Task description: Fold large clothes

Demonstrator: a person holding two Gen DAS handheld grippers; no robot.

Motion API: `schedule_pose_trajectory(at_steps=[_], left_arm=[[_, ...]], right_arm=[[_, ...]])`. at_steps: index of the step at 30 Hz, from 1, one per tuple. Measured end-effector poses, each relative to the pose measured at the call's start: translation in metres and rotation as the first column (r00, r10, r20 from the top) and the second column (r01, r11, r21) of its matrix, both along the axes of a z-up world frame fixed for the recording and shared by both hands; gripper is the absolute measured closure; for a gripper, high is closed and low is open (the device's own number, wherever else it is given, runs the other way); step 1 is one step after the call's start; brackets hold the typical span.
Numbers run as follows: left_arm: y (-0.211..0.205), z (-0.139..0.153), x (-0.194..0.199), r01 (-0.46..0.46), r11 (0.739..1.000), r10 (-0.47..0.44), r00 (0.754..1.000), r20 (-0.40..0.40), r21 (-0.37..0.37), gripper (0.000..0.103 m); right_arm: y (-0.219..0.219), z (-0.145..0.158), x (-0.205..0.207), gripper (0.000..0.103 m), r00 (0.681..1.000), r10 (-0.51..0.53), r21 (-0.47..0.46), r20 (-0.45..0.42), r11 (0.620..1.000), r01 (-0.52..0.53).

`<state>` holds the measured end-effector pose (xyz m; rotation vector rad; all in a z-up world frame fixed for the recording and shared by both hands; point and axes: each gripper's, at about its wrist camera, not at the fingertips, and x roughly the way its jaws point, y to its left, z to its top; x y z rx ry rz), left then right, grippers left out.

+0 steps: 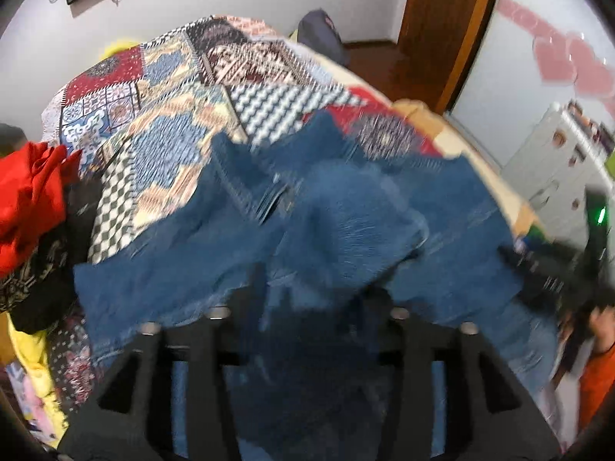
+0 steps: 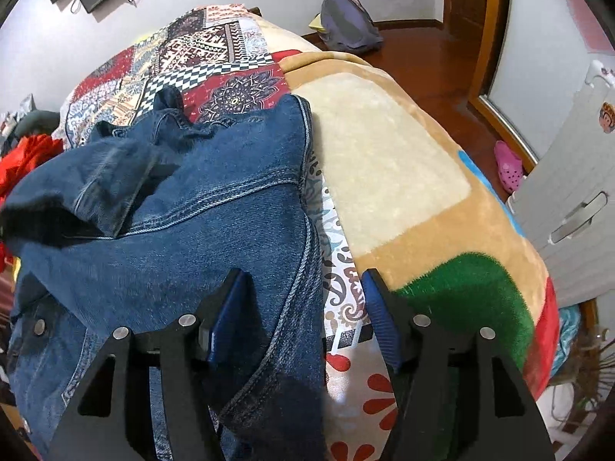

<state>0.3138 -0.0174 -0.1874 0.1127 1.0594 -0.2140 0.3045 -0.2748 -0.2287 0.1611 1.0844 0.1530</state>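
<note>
A blue denim jacket (image 2: 173,238) lies spread on the bed, with one part folded over at its left. In the blurred left wrist view the denim jacket (image 1: 346,211) is bunched up, and a fold drapes over my left gripper (image 1: 319,288). Its dark fingers stand well apart, with loose cloth between and over them. My right gripper (image 2: 303,292) is open low over the jacket's stitched right edge. One of its blue pads (image 2: 230,307) is over denim and the other over the patterned sheet. It also shows as a dark blur, the right gripper (image 1: 557,269), at the jacket's right side.
A patchwork bedspread (image 1: 173,115) covers the bed, with a beige plush blanket (image 2: 384,153) on its right side. Red clothing (image 1: 30,192) is piled at the left. On the floor are a backpack (image 2: 346,23) and a pink shoe (image 2: 507,165). A white cabinet (image 2: 576,192) stands on the right.
</note>
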Motion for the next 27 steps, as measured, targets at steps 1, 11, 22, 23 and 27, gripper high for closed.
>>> schedule_pose_trajectory(at_steps=[1,11,22,23,27], left_arm=[[0.000,-0.004,-0.004,0.022,0.999,-0.022,1.000,-0.011,0.025,0.047],[-0.050,0.007,-0.008,0.215,0.911,-0.261,0.961,0.088,0.351,0.028],[-0.107,-0.037,0.037,0.412,0.791,-0.430,0.900,-0.066,0.452,0.029],[-0.110,-0.040,0.038,0.417,0.787,-0.437,0.897,-0.066,0.454,0.035],[-0.106,-0.038,0.048,0.388,0.821,-0.403,0.913,-0.057,0.419,0.088]], right_arm=[[0.000,0.002,0.001,0.044,1.000,-0.001,-0.003,-0.005,1.000,0.001],[0.018,0.036,0.008,0.044,0.998,0.036,0.038,0.054,0.999,-0.038],[0.047,0.013,0.015,0.044,0.993,0.117,0.023,0.007,0.993,-0.118],[0.047,0.012,0.014,0.044,0.993,0.117,0.028,0.006,0.993,-0.117],[0.046,0.012,0.014,0.044,0.993,0.121,0.038,0.002,0.992,-0.121]])
